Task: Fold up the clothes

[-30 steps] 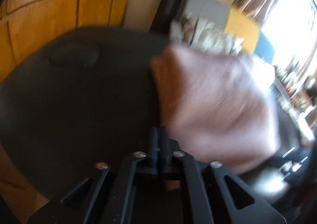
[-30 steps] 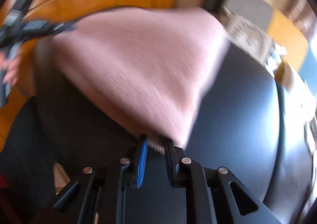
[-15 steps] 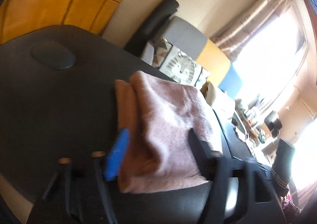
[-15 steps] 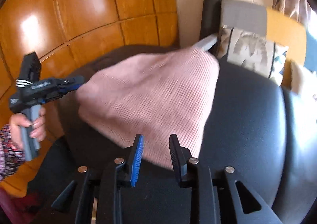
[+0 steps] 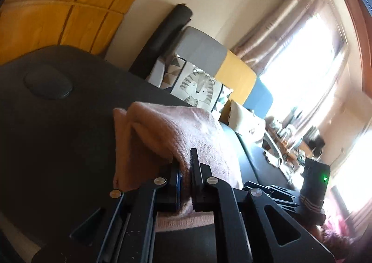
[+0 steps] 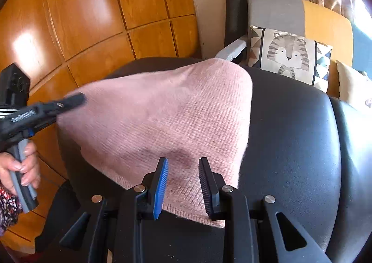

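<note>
A: Where's the garment?

B: Pink knit (image 6: 167, 123) lies on the black leather seat (image 6: 290, 135), already doubled into layers; the left wrist view shows stacked edges at its far-left corner. Looks partway or nearly folded, can't tell which. Near hem is ragged, so more squaring up may be left.

A: Grippers?

B: Left gripper (image 5: 184, 177) is nearly closed, pinching a ridge of knit btwn its fingers, lifting it off the seat. Right gripper (image 6: 183, 183) is spread wide, fingers either side of the near hem, gripping nothing.

A: Pose?

B: Left one comes in from the left, roughly level, the person's hand (image 6: 21, 165) wrapped round the handle. Right one points fwd over the near edge, low. Beyond: tiger cushion (image 6: 288, 53), wood panelling (image 6: 104, 18).
</note>
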`<state>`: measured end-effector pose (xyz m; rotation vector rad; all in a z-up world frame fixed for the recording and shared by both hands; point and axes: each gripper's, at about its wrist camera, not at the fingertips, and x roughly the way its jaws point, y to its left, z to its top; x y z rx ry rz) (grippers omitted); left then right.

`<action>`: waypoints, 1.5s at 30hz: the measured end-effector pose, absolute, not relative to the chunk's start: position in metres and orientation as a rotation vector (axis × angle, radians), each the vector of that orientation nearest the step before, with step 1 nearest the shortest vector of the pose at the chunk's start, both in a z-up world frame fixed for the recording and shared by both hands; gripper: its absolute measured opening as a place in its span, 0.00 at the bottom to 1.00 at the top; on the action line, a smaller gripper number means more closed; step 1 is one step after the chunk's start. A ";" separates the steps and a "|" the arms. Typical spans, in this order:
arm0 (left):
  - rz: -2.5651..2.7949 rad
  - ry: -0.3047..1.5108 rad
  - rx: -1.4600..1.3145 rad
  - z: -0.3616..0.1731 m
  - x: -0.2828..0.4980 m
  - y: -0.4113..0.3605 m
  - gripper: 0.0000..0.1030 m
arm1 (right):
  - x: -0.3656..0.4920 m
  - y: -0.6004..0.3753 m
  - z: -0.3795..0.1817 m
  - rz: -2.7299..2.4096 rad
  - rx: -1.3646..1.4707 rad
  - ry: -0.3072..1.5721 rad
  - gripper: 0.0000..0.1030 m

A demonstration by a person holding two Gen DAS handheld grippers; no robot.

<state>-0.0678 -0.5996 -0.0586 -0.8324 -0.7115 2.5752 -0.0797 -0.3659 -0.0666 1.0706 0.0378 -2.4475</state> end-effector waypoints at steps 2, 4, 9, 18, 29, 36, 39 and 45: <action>2.637 -0.639 -0.918 -0.076 -0.068 -0.598 0.05 | -0.080 -0.365 -0.065 -2.451 1.066 0.024 0.26; 2.675 -0.607 -0.985 -0.093 -0.070 -0.598 0.05 | -0.083 -0.366 -0.065 -2.444 1.071 0.030 0.26; 2.741 -0.580 -1.079 -0.124 -0.073 -0.599 0.08 | -0.096 -0.374 -0.053 -2.448 1.013 0.078 0.26; 2.813 -0.515 -1.040 -0.132 -0.052 -0.601 0.13 | -0.163 -0.396 -0.053 -2.458 1.008 0.024 0.26; 2.959 -0.824 -0.850 -0.085 -0.032 -0.642 0.49 | -0.170 -0.434 -0.095 -2.395 1.036 0.335 0.34; 2.870 -0.481 -0.708 -0.026 -0.080 -0.578 0.55 | -0.158 -0.423 -0.101 -2.434 0.913 0.274 0.35; 2.832 -0.348 -0.818 -0.044 -0.111 -0.553 0.55 | -0.153 -0.418 -0.103 -2.449 0.859 0.247 0.35; 2.882 -0.393 -1.056 -0.099 -0.151 -0.559 0.51 | -0.162 -0.413 -0.099 -2.429 0.841 0.232 0.35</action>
